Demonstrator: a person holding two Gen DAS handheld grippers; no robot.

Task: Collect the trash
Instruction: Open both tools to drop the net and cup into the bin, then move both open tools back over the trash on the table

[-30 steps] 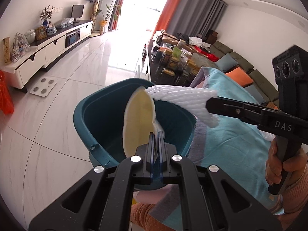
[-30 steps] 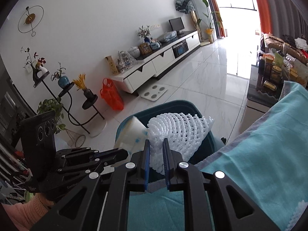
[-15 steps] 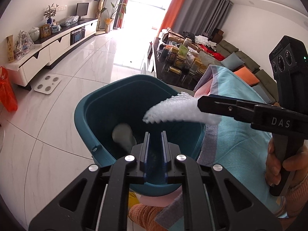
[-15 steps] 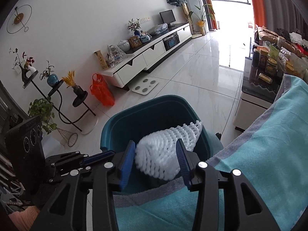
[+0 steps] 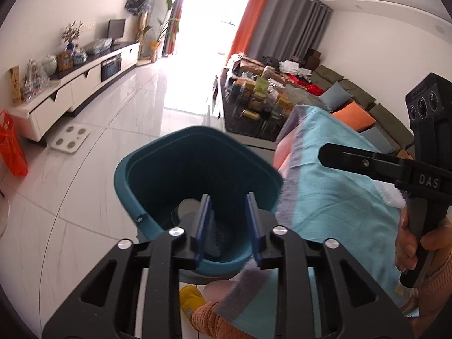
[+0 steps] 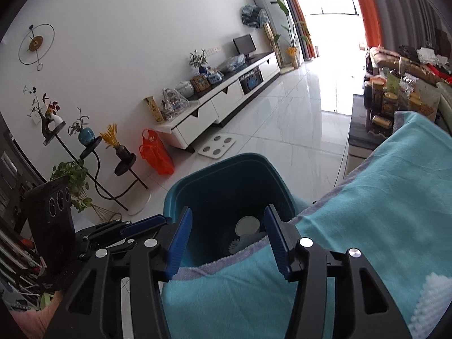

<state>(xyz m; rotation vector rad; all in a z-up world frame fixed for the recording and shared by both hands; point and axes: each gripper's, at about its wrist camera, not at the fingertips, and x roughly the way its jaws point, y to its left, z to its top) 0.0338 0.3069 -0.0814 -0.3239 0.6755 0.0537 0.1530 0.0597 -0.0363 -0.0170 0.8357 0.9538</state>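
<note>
Teal plastic is filling the middle of both views: the bin is standing on the pale floor tiles, its rim touching the turquoise blanket at three o'clock. The left gripper is hanging over the bin mouth, its jaws opening with nothing between them. The right gripper is hovering at the bin's six-o'clock rim, its jaws opening too and pinching nothing. A round pale disc and a white foam net are lying on the bin's bottom. A hand is gripping the right handle.
</note>
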